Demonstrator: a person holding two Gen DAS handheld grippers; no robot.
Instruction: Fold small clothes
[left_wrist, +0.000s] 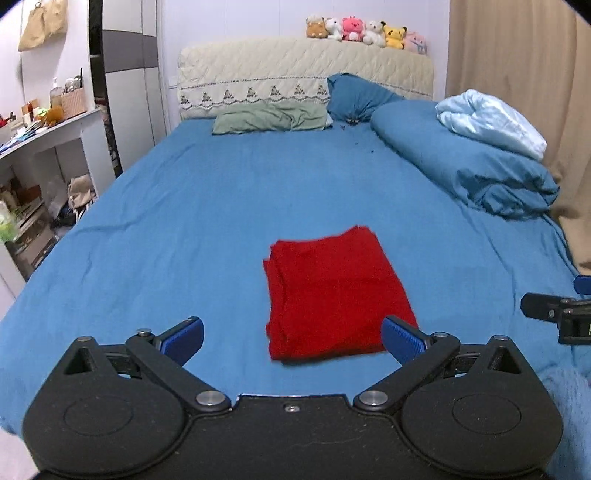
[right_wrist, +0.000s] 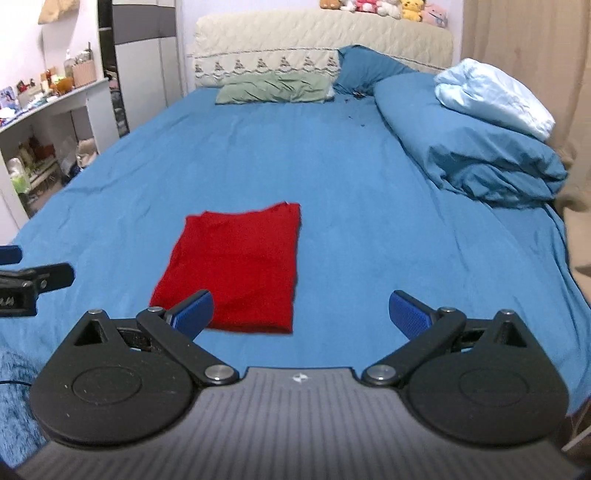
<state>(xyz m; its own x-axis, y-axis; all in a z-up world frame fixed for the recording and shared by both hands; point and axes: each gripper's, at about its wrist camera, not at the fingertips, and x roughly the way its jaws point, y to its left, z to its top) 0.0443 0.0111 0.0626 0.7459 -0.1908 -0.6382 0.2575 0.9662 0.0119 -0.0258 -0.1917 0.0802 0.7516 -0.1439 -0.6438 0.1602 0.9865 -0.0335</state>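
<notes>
1. Bed (left_wrist: 184, 206), blue sheet; rolled duvet (left_wrist: 461, 162) along its right side.
2. Red cloth (left_wrist: 332, 295), folded flat mid-bed, touched by neither gripper.
3. Left gripper (left_wrist: 291, 338): jaws wide, empty.
4. Right gripper (right_wrist: 301, 314): jaws wide, empty.
5. No readable writing.

Folded garment (left_wrist: 334, 291) on bed (left_wrist: 184, 206)

**Red garment folded on the bed**

The small red cloth garment (left_wrist: 338, 295) lies folded into a neat, roughly rectangular stack, flat on the blue bedsheet (left_wrist: 184, 221) near the foot of the bed. Layered edges show along its left side. Nothing touches it or rests on it.
</notes>
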